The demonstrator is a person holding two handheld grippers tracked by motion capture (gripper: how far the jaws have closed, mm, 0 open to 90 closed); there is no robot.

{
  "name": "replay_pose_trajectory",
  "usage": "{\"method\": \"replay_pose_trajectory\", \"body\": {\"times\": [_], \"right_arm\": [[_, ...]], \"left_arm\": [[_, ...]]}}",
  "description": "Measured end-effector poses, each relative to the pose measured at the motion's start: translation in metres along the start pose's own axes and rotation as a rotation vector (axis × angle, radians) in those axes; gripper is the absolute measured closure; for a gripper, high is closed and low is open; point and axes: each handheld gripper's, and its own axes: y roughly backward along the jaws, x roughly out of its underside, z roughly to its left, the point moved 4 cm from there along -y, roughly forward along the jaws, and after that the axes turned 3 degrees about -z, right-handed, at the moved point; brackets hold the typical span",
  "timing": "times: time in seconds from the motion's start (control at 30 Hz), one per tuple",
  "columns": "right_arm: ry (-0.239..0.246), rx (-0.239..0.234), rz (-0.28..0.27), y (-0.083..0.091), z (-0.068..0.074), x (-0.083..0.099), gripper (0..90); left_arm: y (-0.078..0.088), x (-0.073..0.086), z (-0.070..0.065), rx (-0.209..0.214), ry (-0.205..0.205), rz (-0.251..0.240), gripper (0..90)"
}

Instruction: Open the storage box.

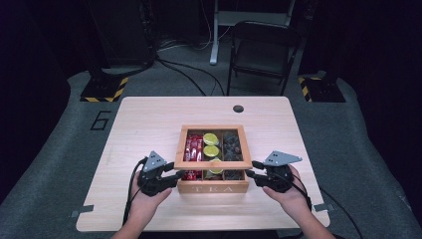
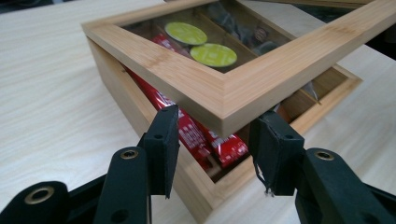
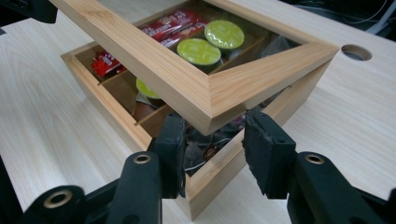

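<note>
A wooden tea box (image 1: 213, 184) sits near the front edge of the bench (image 1: 149, 119), right between the person's two hands. Its lid (image 1: 213, 164) is a wooden frame with a clear window, and its front edge is lifted off the box while the back stays low, so it looks to be hinged there and swinging up. The left claw (image 1: 171, 174) has the lid's front left corner between its two black jaws, and in the left gripper view (image 2: 215, 140) the pads press on the two sides of that corner. The right claw (image 1: 251, 174) does the same at the front right corner, and the right gripper view (image 3: 212, 144) shows its jaws partly open around the wood, pinching it. One claw on each corner is likely there to keep the lid level, so it comes up straight and does not twist. The jaws grip only the lid and not the box, so the box stays down on the bench while the top tips up. Inside, under the window, lie red packets (image 2: 196, 135) in the left part, round green-topped pods (image 3: 212, 42) in the middle part and dark wrapped things (image 1: 231, 142) in the right part. With the front open, the claws could later reach in. A round hole (image 1: 238, 108) sits in the bench behind the box, well apart from it.
</note>
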Motion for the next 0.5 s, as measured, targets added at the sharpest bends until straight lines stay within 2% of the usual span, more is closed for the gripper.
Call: {"method": "replay_pose_trajectory", "body": {"times": [0.37,0.5], "right_arm": [[-0.01,-0.002,-0.045,0.006,-0.01,-0.026,58.7],[-0.005,0.003,-0.054,0.006,-0.012,-0.031,58.6]], "left_arm": [[0.007,-0.027,0.003,-0.034,-0.016,-0.052,53.9],[0.007,-0.031,0.003,-0.038,-0.012,-0.064,53.9]]}}
